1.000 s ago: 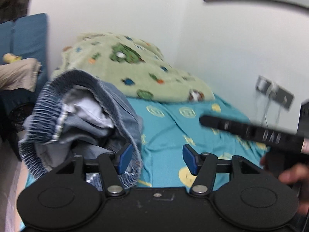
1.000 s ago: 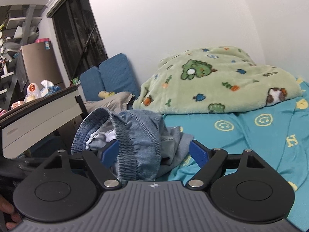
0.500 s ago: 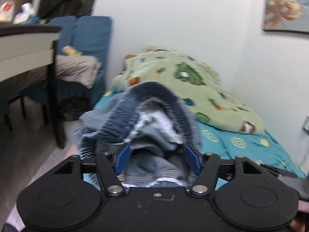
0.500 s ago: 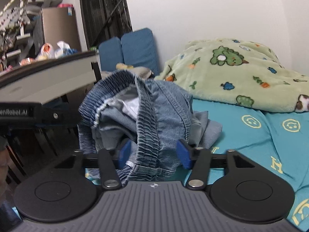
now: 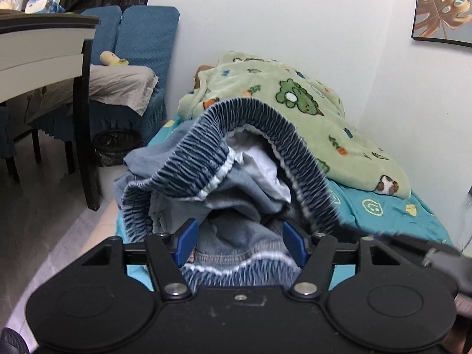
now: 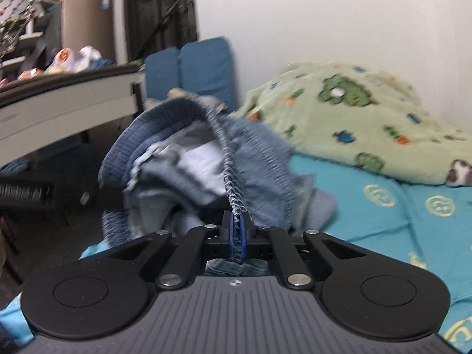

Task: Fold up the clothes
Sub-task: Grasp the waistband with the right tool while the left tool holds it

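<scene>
Right gripper (image 6: 236, 237) has its fingers pinched tight on the ribbed waistband of the denim shorts (image 5: 236, 174), low at the near edge of the heap. Left gripper (image 5: 240, 243) hangs with fingers spread, straddling another stretch of waistband, not biting. The shorts sit crumpled on the bed (image 6: 383, 221), well short of the green blanket (image 5: 295, 103) beyond them. Best clamp that left side squarely on the band, then draw both grips apart to flatten.
</scene>
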### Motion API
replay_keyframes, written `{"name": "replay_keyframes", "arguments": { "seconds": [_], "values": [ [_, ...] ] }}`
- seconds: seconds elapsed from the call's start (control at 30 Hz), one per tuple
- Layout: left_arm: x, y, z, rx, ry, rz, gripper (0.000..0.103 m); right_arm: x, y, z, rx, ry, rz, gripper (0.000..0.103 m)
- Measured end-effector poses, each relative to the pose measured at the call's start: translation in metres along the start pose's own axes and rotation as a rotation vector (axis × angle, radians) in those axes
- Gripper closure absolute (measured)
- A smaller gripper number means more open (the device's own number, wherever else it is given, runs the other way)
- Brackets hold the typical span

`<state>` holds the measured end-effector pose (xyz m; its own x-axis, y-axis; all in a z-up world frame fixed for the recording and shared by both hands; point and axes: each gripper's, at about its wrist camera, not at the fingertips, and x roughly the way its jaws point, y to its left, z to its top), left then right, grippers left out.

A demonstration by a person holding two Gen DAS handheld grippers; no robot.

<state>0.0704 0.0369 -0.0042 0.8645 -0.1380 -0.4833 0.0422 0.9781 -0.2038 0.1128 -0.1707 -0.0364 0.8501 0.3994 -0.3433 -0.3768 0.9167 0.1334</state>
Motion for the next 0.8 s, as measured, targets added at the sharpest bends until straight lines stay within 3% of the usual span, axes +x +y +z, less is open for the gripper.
{"name": "replay_keyframes", "arguments": {
  "seconds": [0.23,0.5,0.6,0.67,0.8],
  "values": [
    [-0.009,-0.003,-0.002,0.004,-0.015,-0.018,0.038,-0.008,-0.032,0.005,0.11,-0.007,-0.103,0.101],
    [0.0,-0.001,-0.004,0.006,0.016,0.028,0.037,0.009,-0.09,-0.026,0.359,0.131,-0.249,0.102],
    [0.002,-0.003,-0.006,0.019,0.038,0.022,0.037,0.017,-0.101,-0.039,0.395,0.189,-0.272,0.1],
    [0.003,-0.008,-0.01,0.045,0.044,0.024,0.037,0.019,-0.098,-0.042,0.365,0.199,-0.273,0.098],
    [0.005,-0.018,-0.016,0.103,0.051,0.024,0.037,0.014,-0.072,-0.035,0.183,0.15,-0.293,0.087]
  ]
}}
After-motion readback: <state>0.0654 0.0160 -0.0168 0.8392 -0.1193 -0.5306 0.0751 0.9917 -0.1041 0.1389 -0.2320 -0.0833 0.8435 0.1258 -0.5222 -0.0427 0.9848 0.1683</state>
